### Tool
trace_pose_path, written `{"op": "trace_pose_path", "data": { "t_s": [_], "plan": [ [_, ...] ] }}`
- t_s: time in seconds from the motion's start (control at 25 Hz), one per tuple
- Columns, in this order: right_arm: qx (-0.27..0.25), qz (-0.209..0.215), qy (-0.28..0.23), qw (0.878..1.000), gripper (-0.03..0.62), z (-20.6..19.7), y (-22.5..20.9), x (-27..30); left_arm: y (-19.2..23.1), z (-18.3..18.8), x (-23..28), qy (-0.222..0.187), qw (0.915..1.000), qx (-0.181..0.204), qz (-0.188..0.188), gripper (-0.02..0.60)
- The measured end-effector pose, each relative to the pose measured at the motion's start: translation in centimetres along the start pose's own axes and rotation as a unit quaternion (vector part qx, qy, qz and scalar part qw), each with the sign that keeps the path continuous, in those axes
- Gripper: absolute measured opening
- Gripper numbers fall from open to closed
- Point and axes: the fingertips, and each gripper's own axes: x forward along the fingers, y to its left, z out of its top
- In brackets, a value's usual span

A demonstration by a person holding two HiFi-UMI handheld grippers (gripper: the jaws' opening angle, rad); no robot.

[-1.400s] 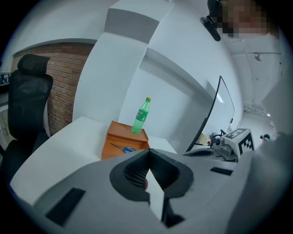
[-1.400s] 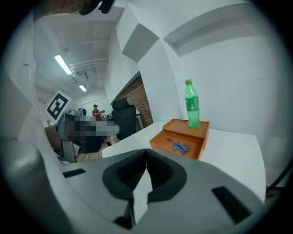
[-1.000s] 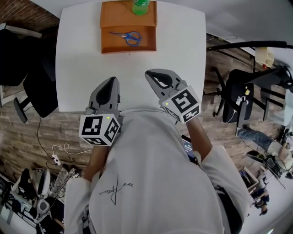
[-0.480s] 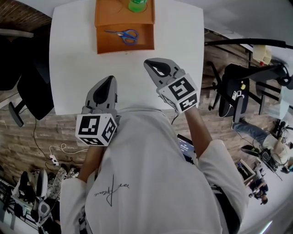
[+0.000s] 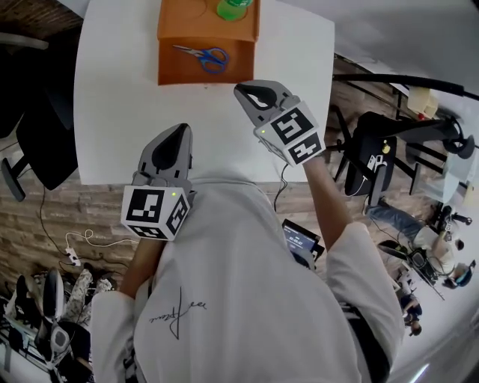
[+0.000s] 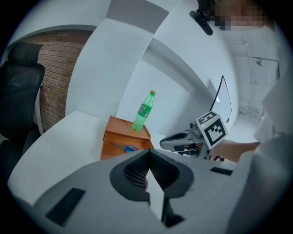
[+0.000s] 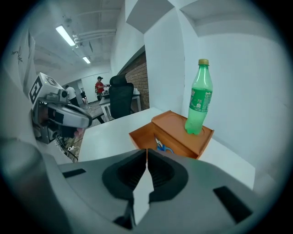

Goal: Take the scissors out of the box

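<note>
Lower centre of the head view: the person's torso fills the frame, arms reaching toward the top.

The left gripper sits at the near edge of the white table, left of centre. Its own view shows the jaws closed tip to tip with nothing between them. Its place in the frame has barely changed over the last second.

The right gripper has moved up the frame, from mid-table to a spot just off the lower right corner of the orange box. Its jaws are also fully together and empty, and have stayed so throughout the approach. It appears clear of the box, not touching it.

The scissors, blue-handled, lie flat in the open lower compartment of the box at top centre of the frame, handles toward the right. They are untouched. A green bottle stands in the raised rear section, behind the scissors.

Assessment: the right gripper is the working tool and is closing on the box; the left is idle. The task stands at the approach stage. The jaws must part before any pick. The bottle stands close behind the scissors and could be knocked by an overshoot.
</note>
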Motion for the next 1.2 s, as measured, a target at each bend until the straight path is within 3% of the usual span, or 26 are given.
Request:
{"op": "trace_pose_path", "data": {
  "t_s": [0.72, 0.84, 1.2],
  "plan": [
    [-0.056, 0.031, 0.068, 0.996, 0.011, 1.2, -2.3, 3.4, 0.8, 0.0, 0.3, 0.009, 0.9999, -0.010, -0.006, 0.008],
    [-0.064, 0.030, 0.081, 0.994, 0.062, 0.8, -2.7, 4.2, 1.0, 0.2, 0.4, 0.008, 0.9999, -0.012, -0.006, 0.008],
    [-0.079, 0.030, 0.110, 0.990, 0.107, 0.0, -3.8, 6.4, 0.9, -0.1, 0.8, 0.013, 0.9997, -0.017, -0.010, 0.008]
  ]
}}
